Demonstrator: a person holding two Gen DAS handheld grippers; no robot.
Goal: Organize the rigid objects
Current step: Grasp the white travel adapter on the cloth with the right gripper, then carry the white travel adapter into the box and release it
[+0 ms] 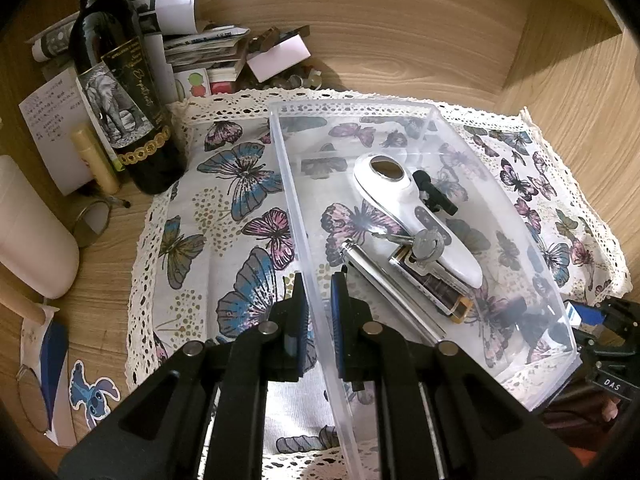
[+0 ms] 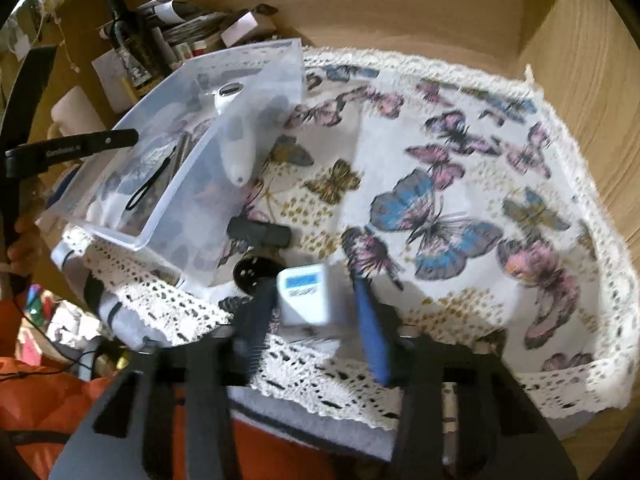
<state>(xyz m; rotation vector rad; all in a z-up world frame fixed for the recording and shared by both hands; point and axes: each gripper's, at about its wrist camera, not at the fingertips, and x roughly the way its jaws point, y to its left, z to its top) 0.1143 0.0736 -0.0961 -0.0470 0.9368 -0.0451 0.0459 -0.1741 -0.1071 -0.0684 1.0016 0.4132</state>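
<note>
two claws, left claw pinching clear bin, wine bottle label unreadable

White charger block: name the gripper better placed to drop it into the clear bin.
Right. The right gripper already brackets the white charger block, while the left gripper straddles the clear bin wall.

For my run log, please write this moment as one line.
left gripper: astride clear bin wall | right gripper: around white charger | bin: tilted
</note>
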